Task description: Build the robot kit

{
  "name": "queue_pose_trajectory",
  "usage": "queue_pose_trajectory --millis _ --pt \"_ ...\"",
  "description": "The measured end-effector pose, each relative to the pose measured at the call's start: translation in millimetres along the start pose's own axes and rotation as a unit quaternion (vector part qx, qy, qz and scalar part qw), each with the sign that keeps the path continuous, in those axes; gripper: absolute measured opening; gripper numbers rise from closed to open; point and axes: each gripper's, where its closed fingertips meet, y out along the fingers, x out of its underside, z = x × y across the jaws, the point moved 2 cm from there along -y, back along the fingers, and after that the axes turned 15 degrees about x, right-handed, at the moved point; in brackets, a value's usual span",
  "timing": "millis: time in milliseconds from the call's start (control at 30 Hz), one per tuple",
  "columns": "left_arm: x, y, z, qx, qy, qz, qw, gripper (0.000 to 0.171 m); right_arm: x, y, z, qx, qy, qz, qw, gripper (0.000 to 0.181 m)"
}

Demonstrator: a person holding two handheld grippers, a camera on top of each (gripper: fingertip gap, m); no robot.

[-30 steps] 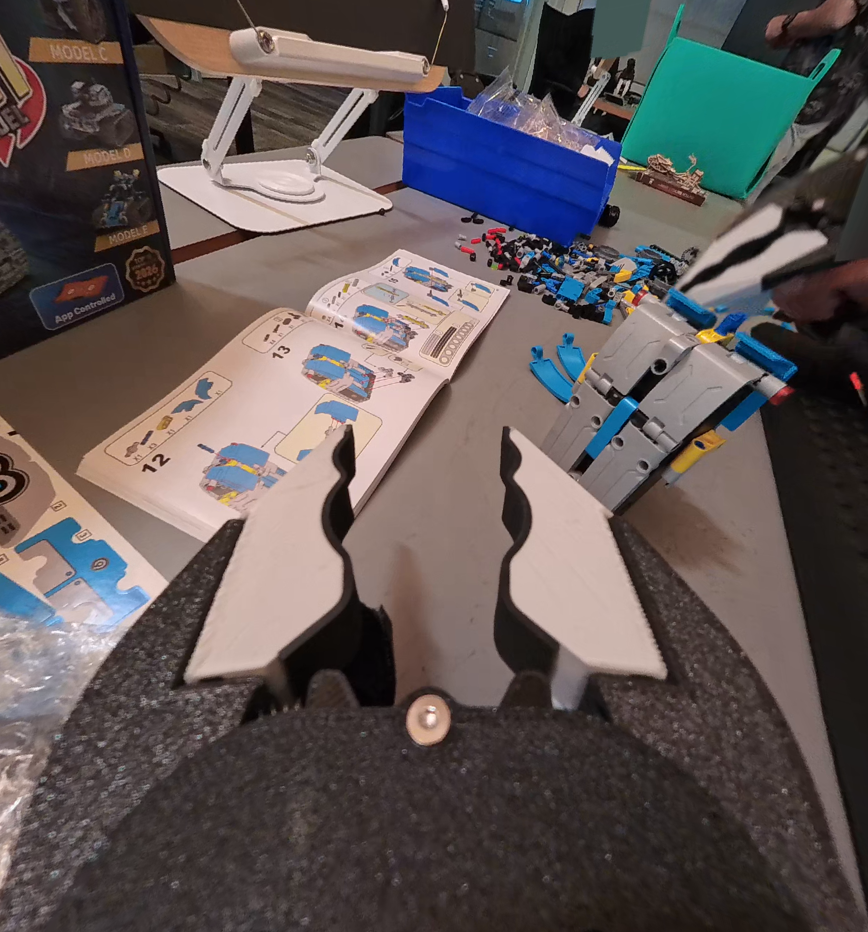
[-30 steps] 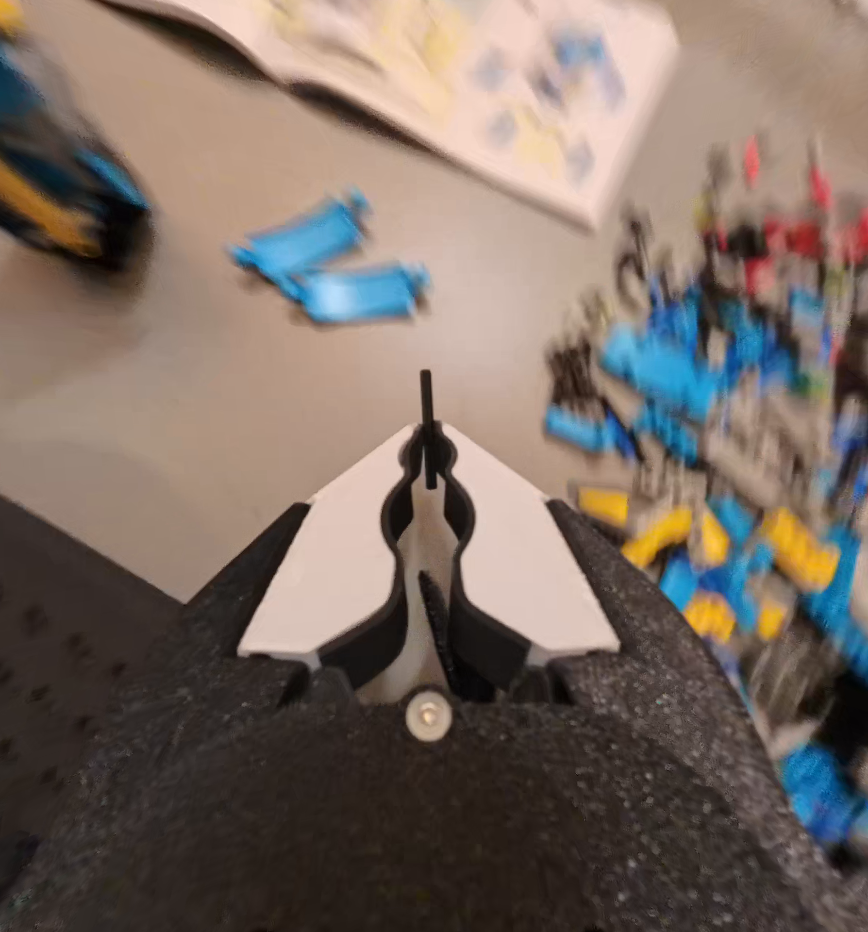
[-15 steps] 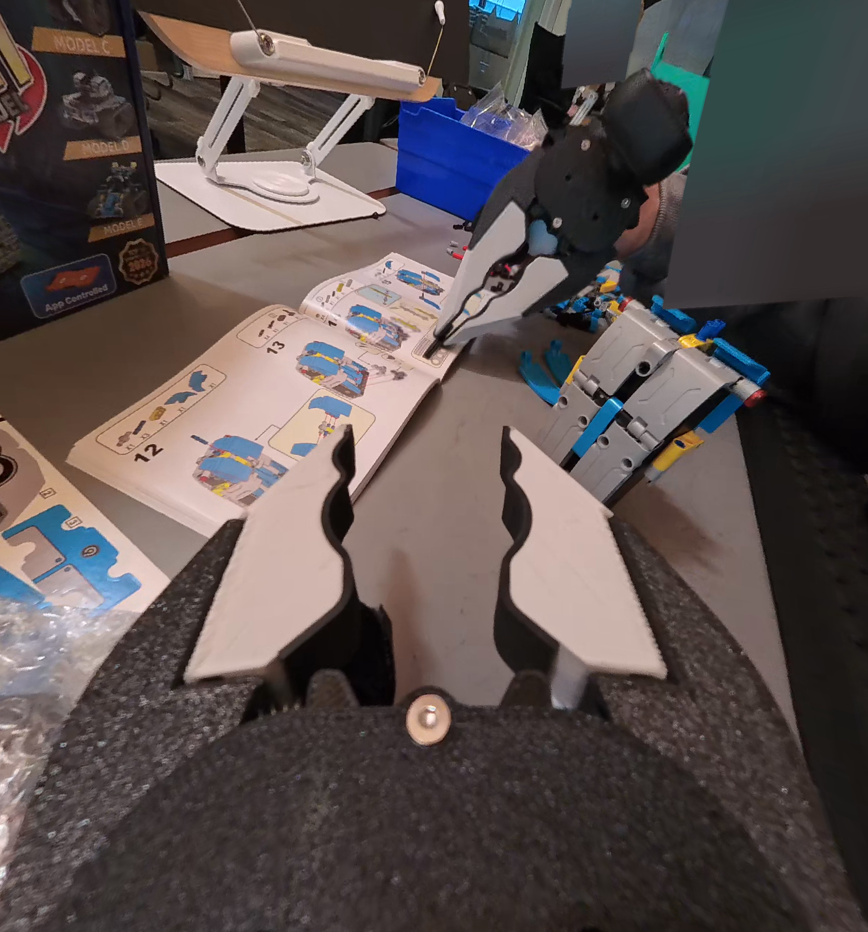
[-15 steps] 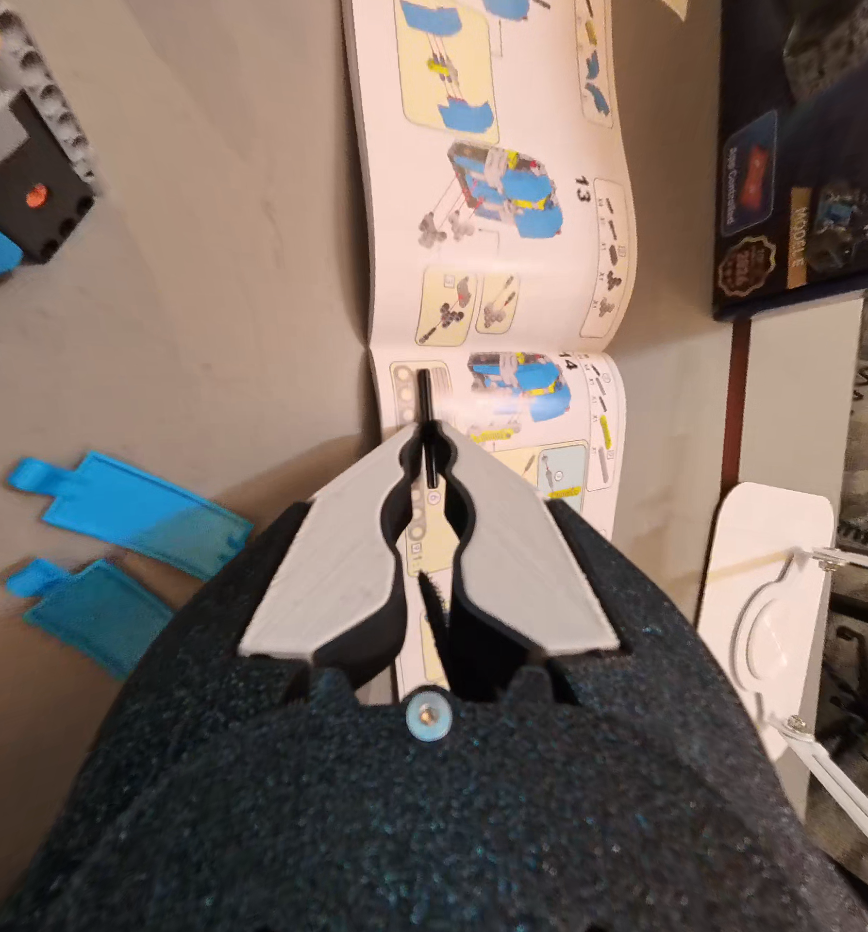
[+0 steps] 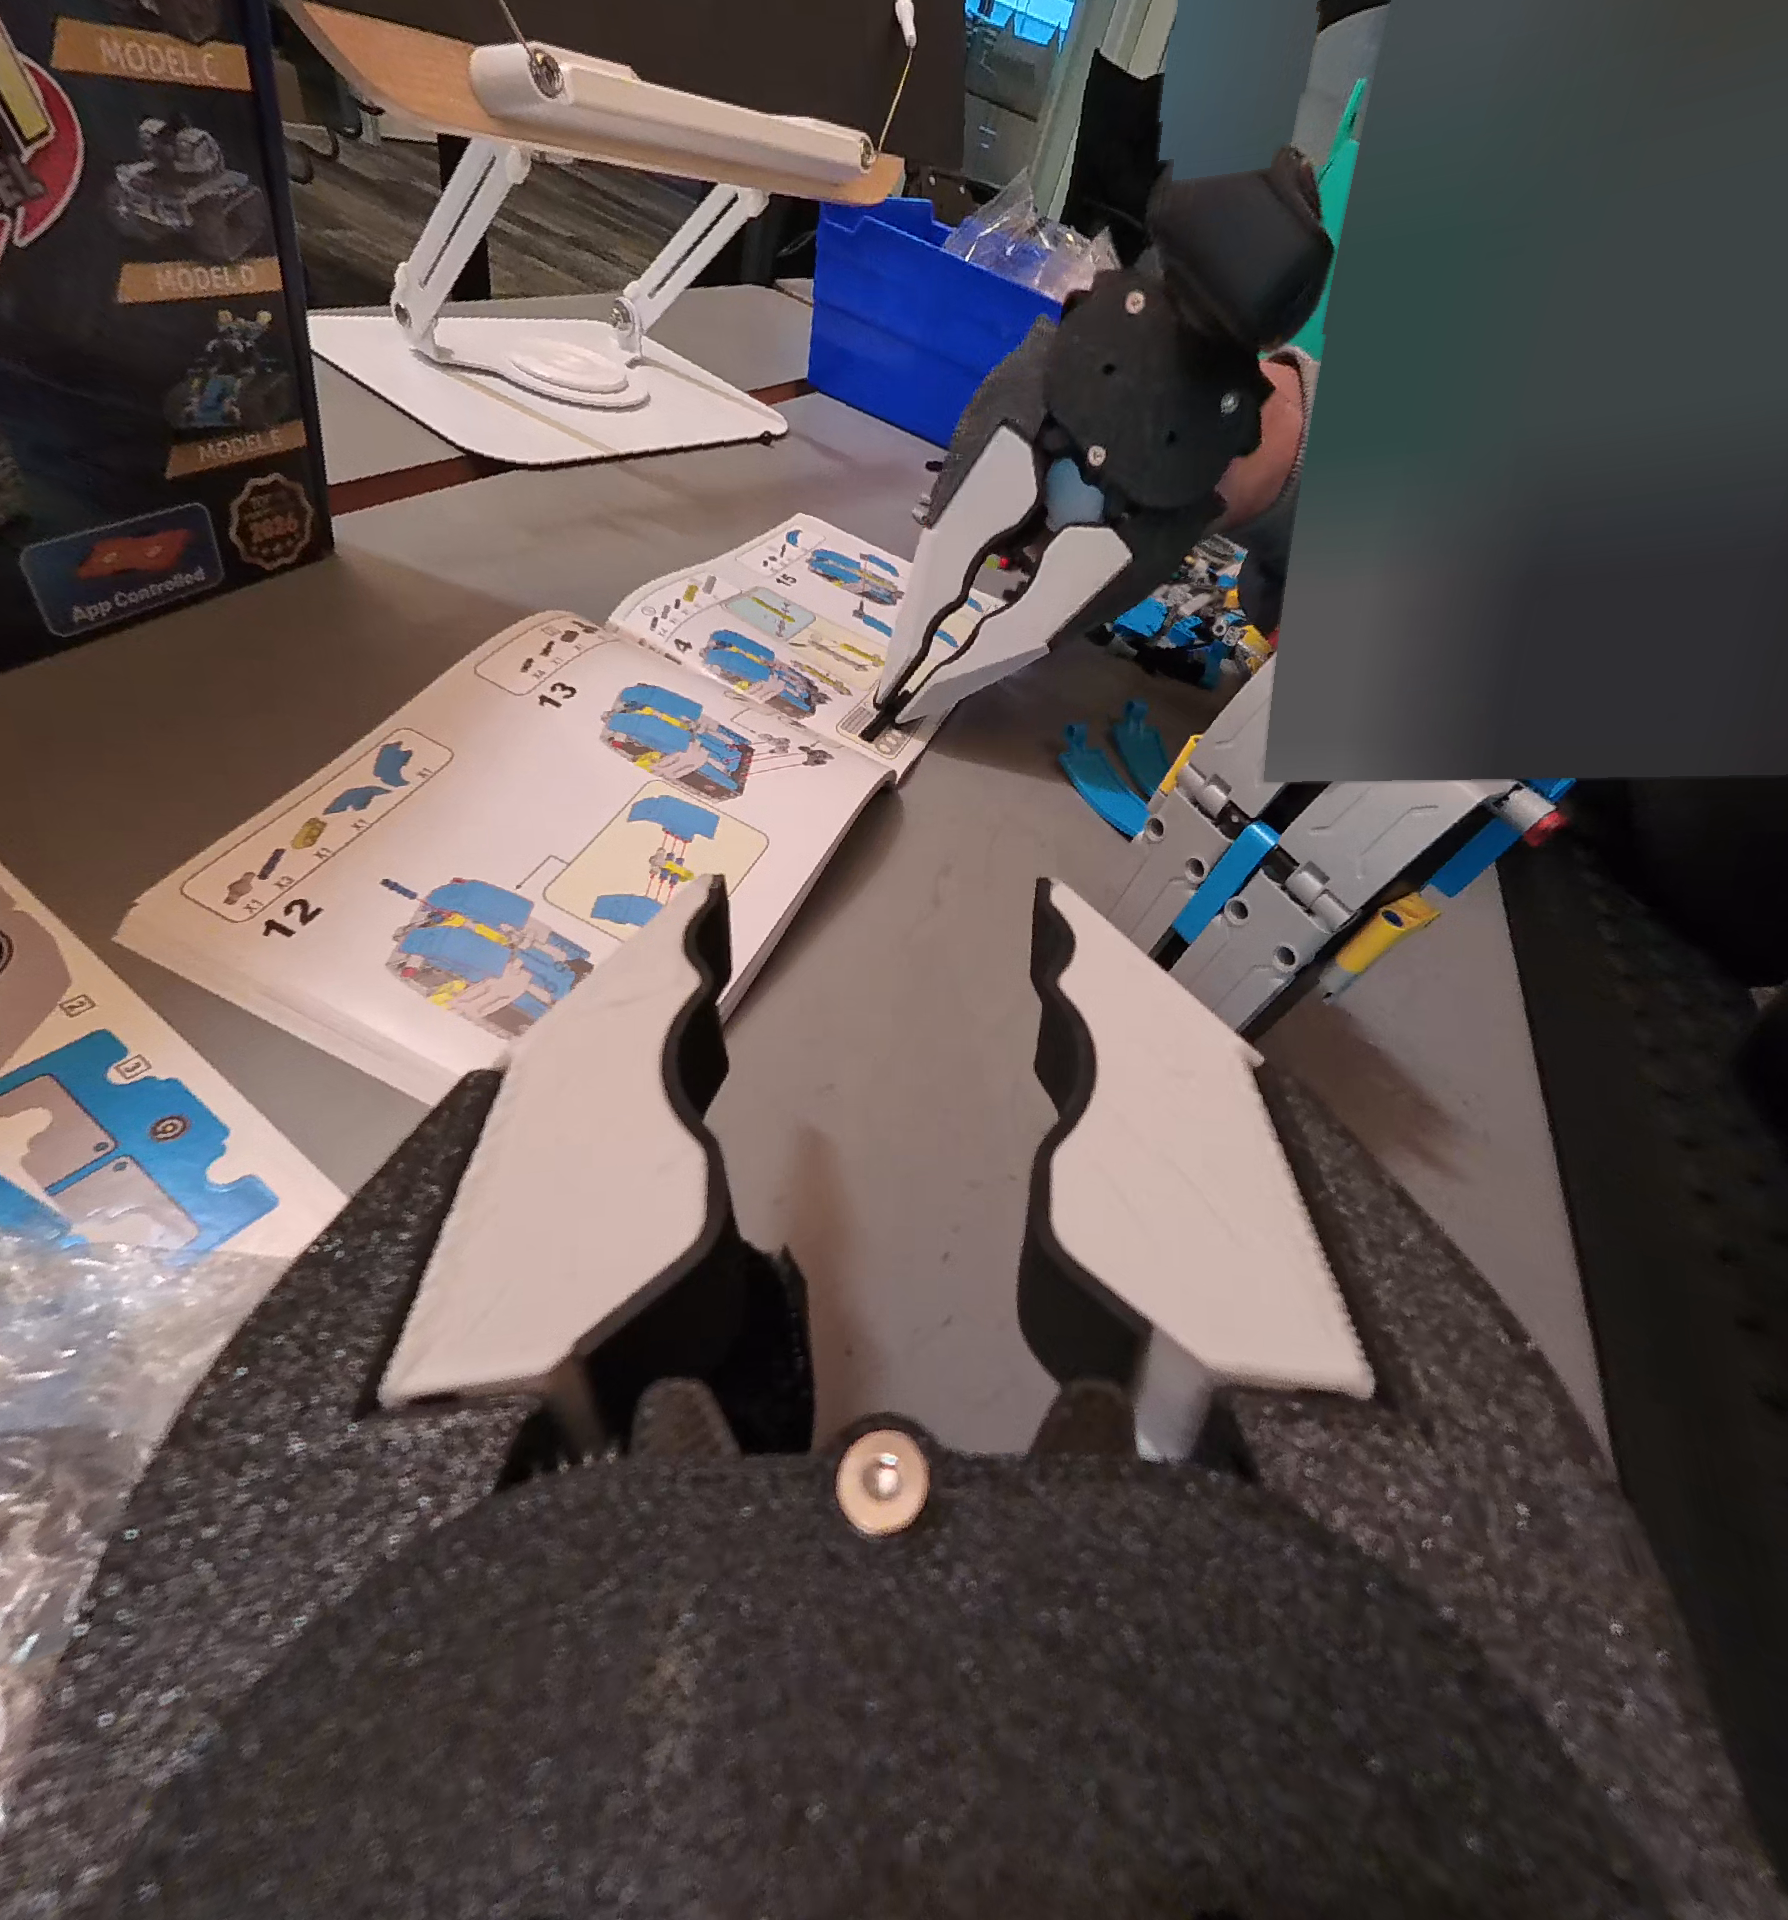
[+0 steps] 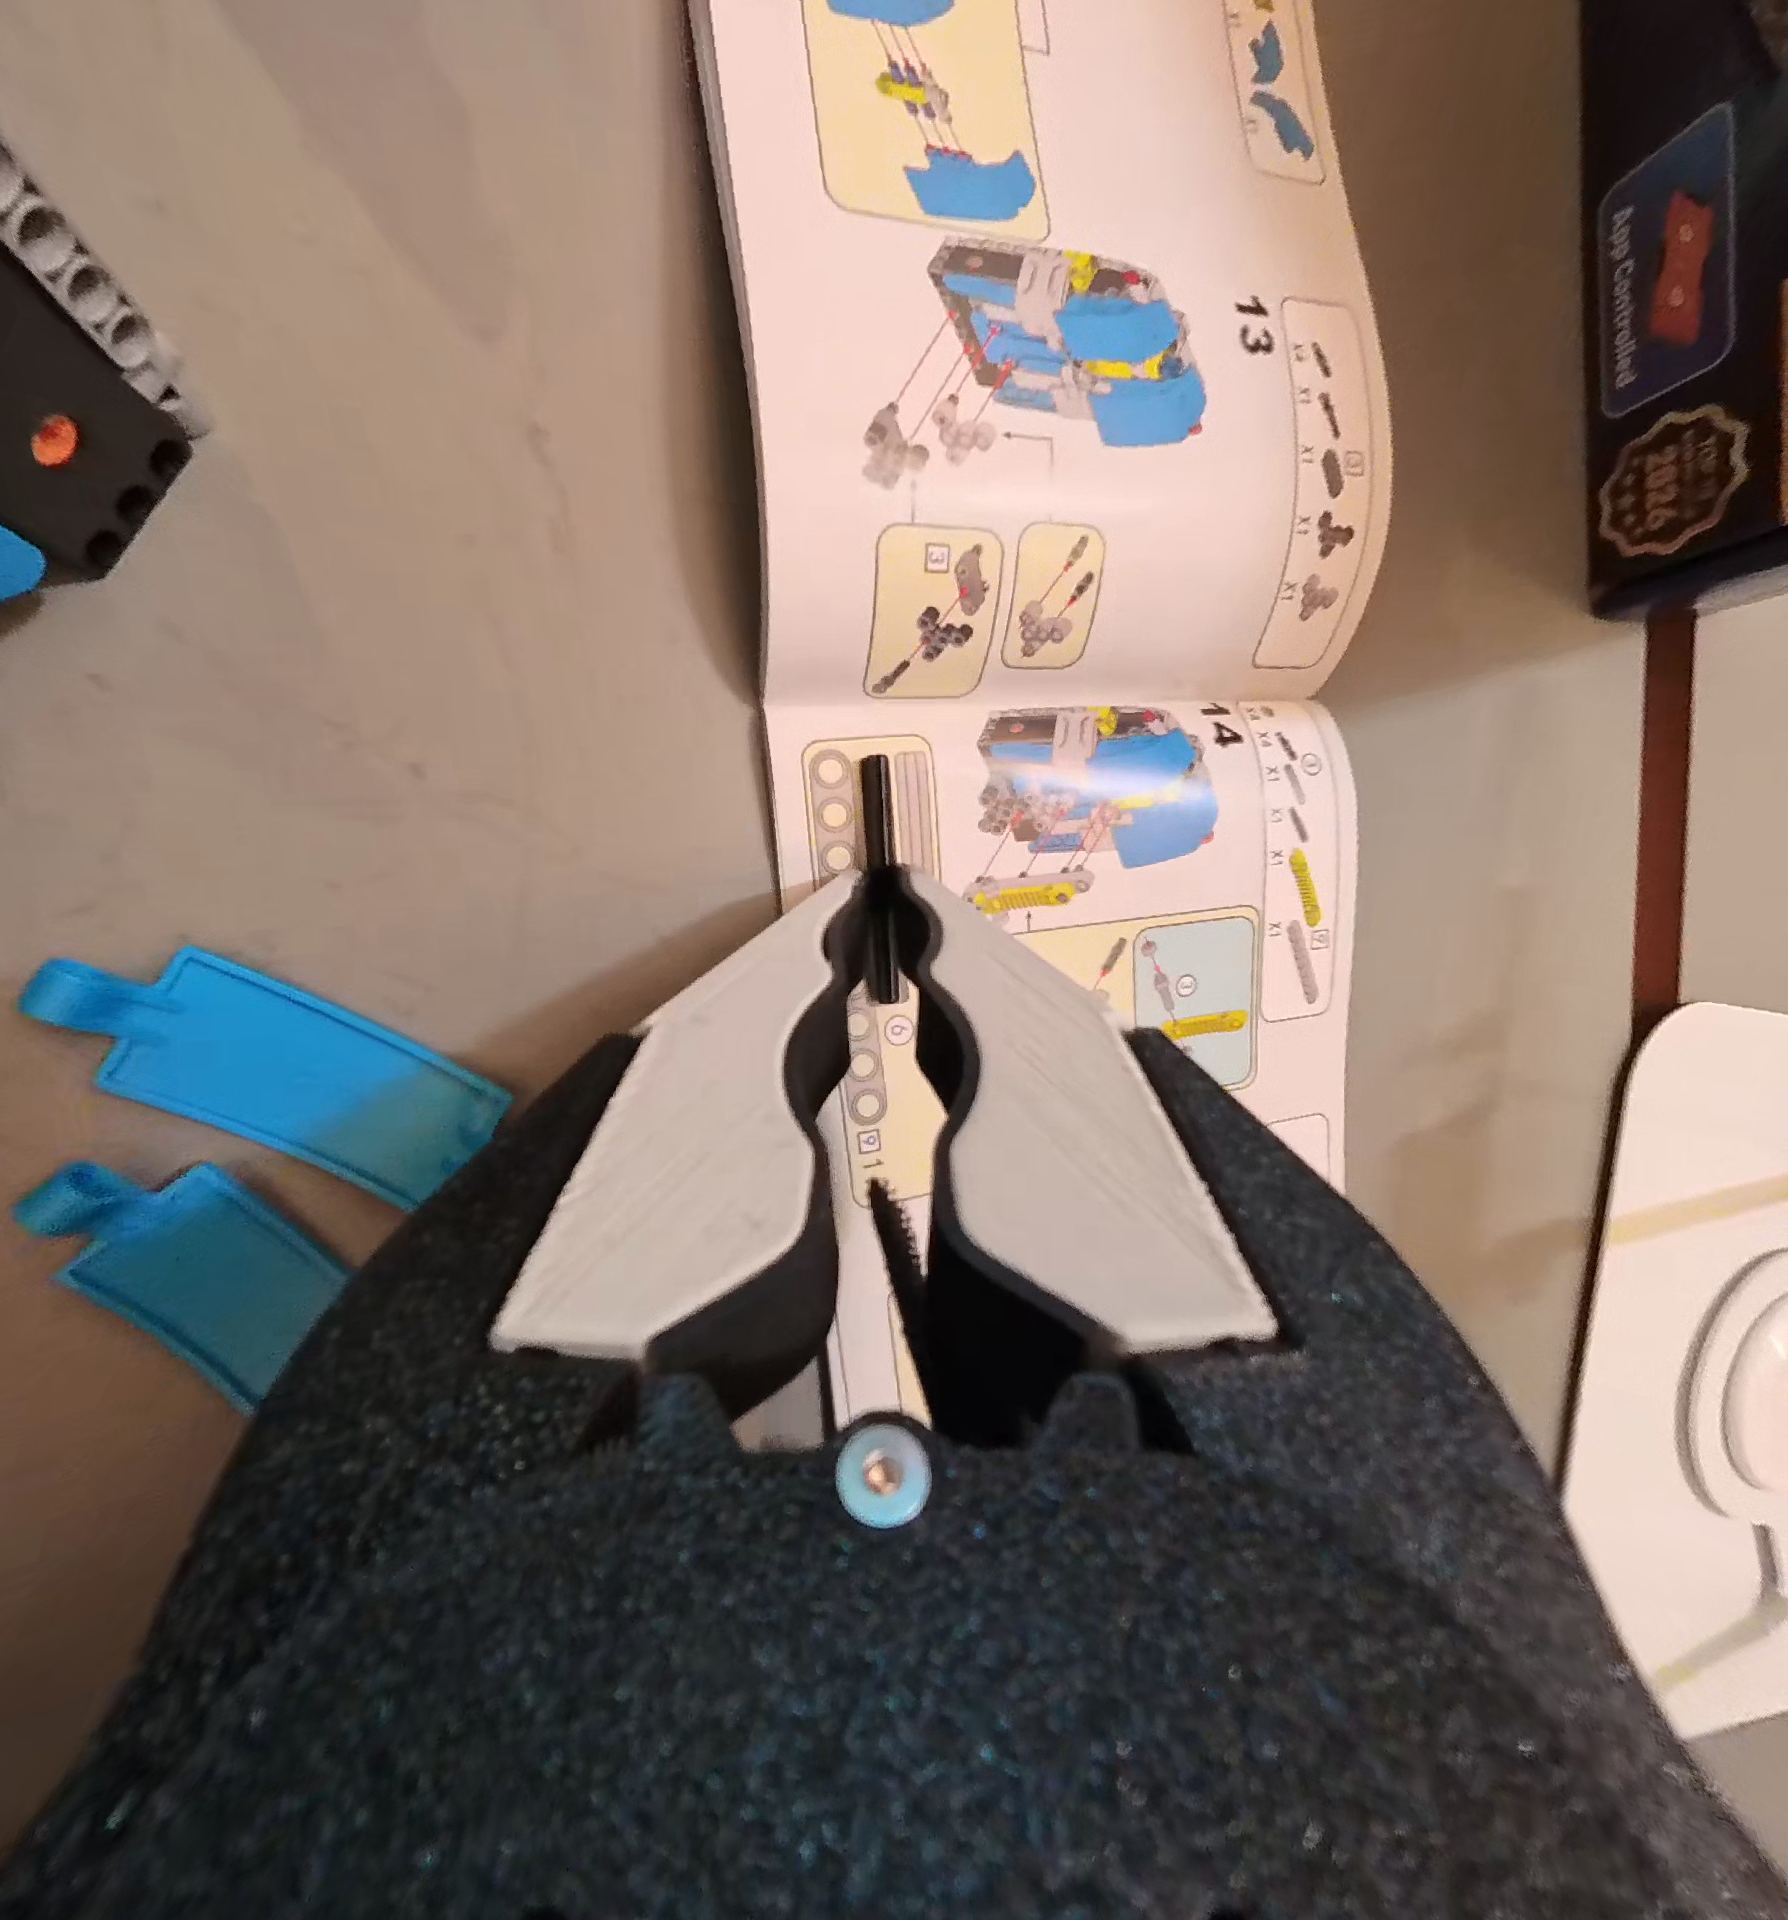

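Observation:
My right gripper point(image 6: 879, 894) is shut on a thin black axle rod point(image 6: 877, 821) and holds its tip over a drawn scale at the near corner of the open instruction booklet point(image 6: 1056, 436). The left wrist view shows the same gripper point(image 5: 895, 717) pointing down at the booklet point(image 5: 516, 831). My left gripper point(image 5: 874, 935) is open and empty, low over the bare grey table point(image 5: 900, 1039), between the booklet and a grey, blue and yellow brick model point(image 5: 1285, 894).
Two curved blue panels point(image 6: 266, 1060) lie left of my right gripper. A dark product box point(image 5: 111, 312), a white stand point(image 5: 557, 384), a blue bin point(image 5: 911, 332), a sticker sheet point(image 5: 69, 1122), bubble wrap point(image 5: 7, 1455) and loose bricks point(image 5: 1181, 623) surround the area. Some 20 cm of space lies between my two pairs of fingers.
My right gripper swung with the rod from the loose brick pile to the booklet's corner and came closer to the page. My left gripper has stayed open and nearly still.

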Motion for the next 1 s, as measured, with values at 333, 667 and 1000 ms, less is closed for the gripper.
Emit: queue_pose_trajectory --millis 333,667,1000 --pt "-1.6 -2.5 -2.3 0.009 -0.021 0.013 1.0 0.058 -0.9 1.4 0.7 -0.054 -0.048 -0.003 0.997 0.004" --pt "-1.4 -2.9 -2.3 0.012 -0.026 0.014 0.999 0.058 0.4 2.1 1.5 -0.081 0.007 0.007 0.997 0.004" --pt "-1.4 -3.1 -2.4 0.015 -0.031 0.016 0.999 0.058 1.1 2.8 1.9 -0.1 0.054 -0.003 0.994 0.004"
